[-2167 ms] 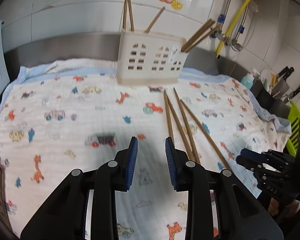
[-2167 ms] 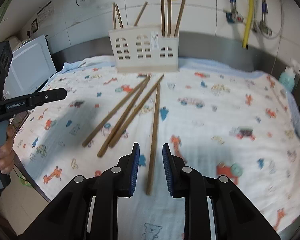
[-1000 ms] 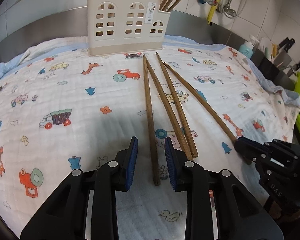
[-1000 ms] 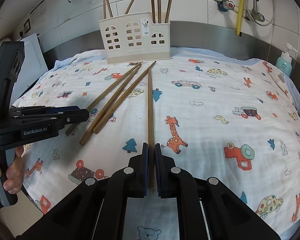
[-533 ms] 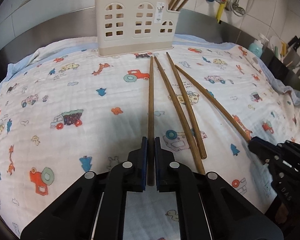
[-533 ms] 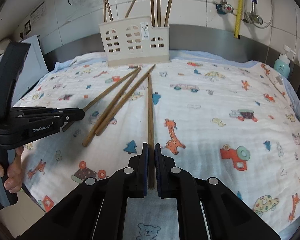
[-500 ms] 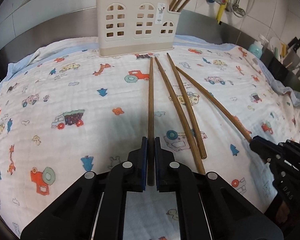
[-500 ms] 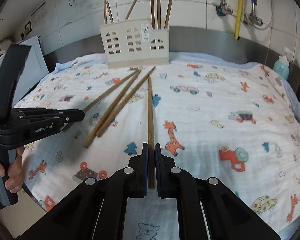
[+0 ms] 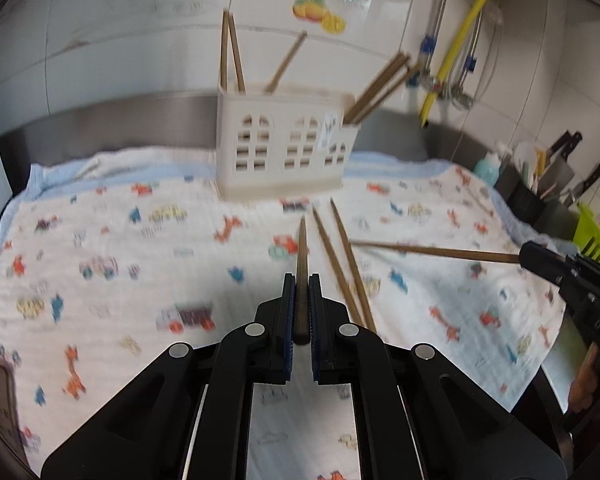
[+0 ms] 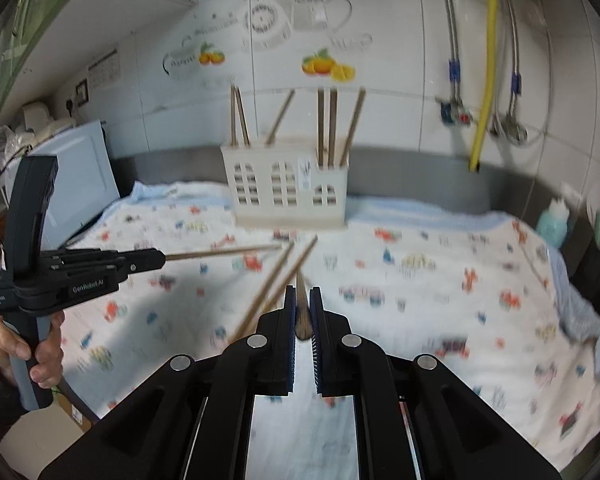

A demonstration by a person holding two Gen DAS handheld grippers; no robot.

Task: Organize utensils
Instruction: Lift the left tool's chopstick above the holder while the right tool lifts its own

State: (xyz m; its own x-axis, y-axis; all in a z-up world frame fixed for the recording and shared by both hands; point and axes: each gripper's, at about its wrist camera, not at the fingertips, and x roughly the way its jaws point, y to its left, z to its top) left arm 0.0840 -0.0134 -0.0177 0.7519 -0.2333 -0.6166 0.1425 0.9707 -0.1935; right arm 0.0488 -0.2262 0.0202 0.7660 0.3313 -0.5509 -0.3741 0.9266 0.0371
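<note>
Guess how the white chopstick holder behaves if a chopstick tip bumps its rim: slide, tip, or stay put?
The holder looks like thin perforated plastic, so probably light and easily nudged. Its tall body on soft cloth could rock or tip. The chopsticks leaning in it add little ballast, likely.

Utensil holder sits at twelve o'clock on the cloth, backed against the wall. Chopsticks stand inside it: a pair in the left compartment, one leaning further right, three in the right end. Two loose chopsticks lie on the cloth in front of the holder, at one o'clock from the left gripper. That gripper's chopstick points straight toward the holder. At three o'clock, the right gripper carries its chopstick pointing inward, above the cloth. Knife block at two o'clock, past the cloth's right edge.
</note>
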